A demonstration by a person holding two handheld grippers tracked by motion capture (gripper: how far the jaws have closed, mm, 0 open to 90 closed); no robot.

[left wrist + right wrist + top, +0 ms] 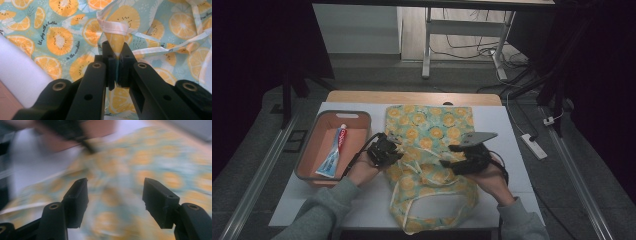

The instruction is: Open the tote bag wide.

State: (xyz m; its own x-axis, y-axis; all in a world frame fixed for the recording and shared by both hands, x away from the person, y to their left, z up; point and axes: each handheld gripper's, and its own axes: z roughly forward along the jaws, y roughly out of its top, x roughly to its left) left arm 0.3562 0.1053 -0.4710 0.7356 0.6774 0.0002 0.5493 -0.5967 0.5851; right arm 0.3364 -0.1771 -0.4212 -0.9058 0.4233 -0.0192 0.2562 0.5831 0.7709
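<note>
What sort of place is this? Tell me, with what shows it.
Probably a lab or workshop recording station, not a home: a white-topped table on bare floor, loose cables with a power strip, and a desk frame behind.

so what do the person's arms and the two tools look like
Both forearms wear grey-green sleeves with ribbed cuffs. The left tool and right tool are black, each carrying a grey three-cornered plate on top. A thin black cable loops from the left one. Up close, the jaws are black plastic bars with brass-coloured pivot rivets and blocky, squared tips.
</note>
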